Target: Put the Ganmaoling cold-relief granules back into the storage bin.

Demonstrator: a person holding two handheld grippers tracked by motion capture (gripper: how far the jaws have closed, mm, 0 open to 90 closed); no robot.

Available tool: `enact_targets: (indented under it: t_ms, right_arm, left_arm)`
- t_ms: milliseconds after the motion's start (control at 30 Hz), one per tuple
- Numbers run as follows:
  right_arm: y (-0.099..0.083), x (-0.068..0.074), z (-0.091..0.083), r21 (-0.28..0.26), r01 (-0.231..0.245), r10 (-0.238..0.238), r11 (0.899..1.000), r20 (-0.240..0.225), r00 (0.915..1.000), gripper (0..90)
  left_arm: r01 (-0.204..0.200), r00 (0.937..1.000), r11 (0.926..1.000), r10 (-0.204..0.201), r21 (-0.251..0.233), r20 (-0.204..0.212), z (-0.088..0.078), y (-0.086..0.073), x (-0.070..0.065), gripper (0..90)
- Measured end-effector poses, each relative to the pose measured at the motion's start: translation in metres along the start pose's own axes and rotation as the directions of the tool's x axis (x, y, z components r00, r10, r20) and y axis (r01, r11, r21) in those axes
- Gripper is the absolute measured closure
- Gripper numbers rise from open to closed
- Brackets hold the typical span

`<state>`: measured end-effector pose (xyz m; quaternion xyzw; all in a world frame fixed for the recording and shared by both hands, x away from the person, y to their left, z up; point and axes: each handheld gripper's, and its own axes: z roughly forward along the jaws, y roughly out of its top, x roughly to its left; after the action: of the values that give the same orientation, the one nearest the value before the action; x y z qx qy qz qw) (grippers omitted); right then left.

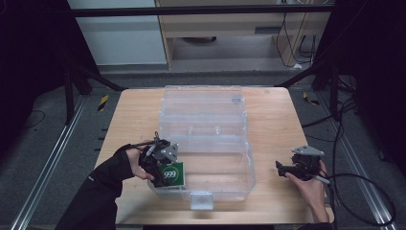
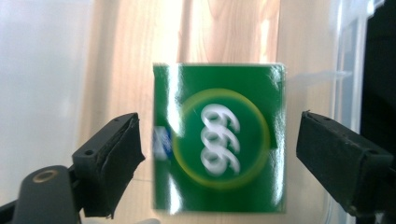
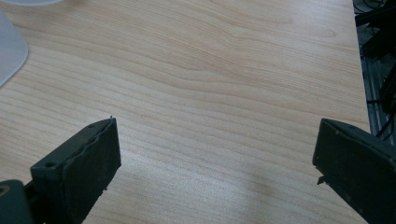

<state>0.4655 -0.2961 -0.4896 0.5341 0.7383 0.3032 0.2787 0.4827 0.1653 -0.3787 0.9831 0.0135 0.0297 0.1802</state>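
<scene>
Table (image 1: 273, 120): wooden, carries the clear bin.
Clear bin (image 1: 206, 129): lid open, centre of table.
Green box (image 2: 219, 140): at bin's near-left corner, between left gripper (image 2: 219, 158)'s parted jaws, untouched.
Right gripper (image 3: 215, 172): jaws apart over bare wood.
Tip: centre jaws on box before closing.

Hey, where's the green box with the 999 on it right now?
In the high view the green box sits at the near-left corner of the clear plastic bin, just ahead of the left hand-held gripper, whose jaws are open around it.
</scene>
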Motion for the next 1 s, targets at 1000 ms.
enact_targets:
  t_ms: [1000]
  right_arm:
    - [-0.001, -0.001, -0.001, 0.003, -0.008, 0.008, 1.0, 0.009, 0.9999, 1.8]
  left_arm:
    - [0.308, 0.9071, 0.9242, -0.357, -0.226, -0.223, -0.051, -0.096, -0.007, 23.3]
